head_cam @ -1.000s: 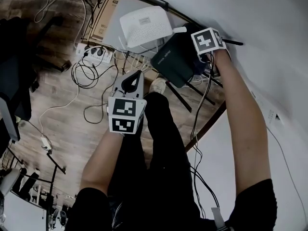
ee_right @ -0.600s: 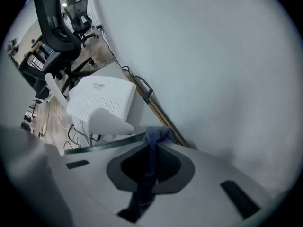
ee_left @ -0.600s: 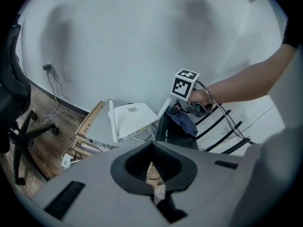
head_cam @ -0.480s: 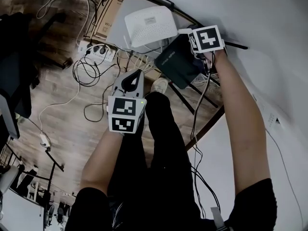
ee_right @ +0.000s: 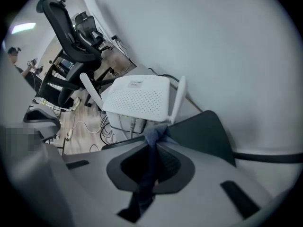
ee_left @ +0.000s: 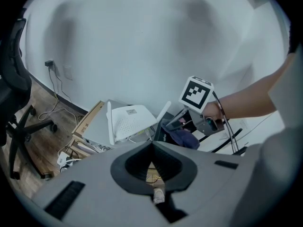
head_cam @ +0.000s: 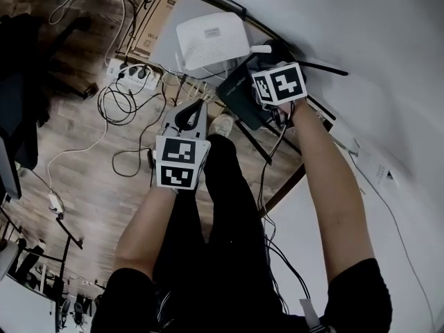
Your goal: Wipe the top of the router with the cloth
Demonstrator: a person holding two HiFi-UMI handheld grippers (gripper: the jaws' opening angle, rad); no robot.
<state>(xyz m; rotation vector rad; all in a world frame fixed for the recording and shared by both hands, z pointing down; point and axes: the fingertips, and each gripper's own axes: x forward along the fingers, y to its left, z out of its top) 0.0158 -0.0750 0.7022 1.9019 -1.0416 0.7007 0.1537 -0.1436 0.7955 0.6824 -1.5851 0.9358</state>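
Note:
A dark green router (head_cam: 239,92) lies tilted beside a white router (head_cam: 208,37), both near the wall. My right gripper (head_cam: 277,85) hovers over the dark router's top; its cube hides the jaws in the head view. In the right gripper view my right gripper (ee_right: 154,138) is shut on a dark blue cloth (ee_right: 149,169), bunched at the tips against the dark router (ee_right: 203,131). In the left gripper view the cloth (ee_left: 185,138) hangs under the right gripper onto the dark router (ee_left: 163,131). My left gripper (head_cam: 191,115) stays back over the floor, shut and holding nothing.
The white router (ee_right: 139,100) rests on a grey box beside a cardboard box (head_cam: 149,26). A power strip (head_cam: 132,75) and loose cables lie on the wooden floor. Black antennas (head_cam: 326,66) stick out by the wall. An office chair (ee_right: 71,41) stands further off.
My right gripper has slid left and nearer along the dark router's top with the cloth in it. The left gripper has hardly moved.

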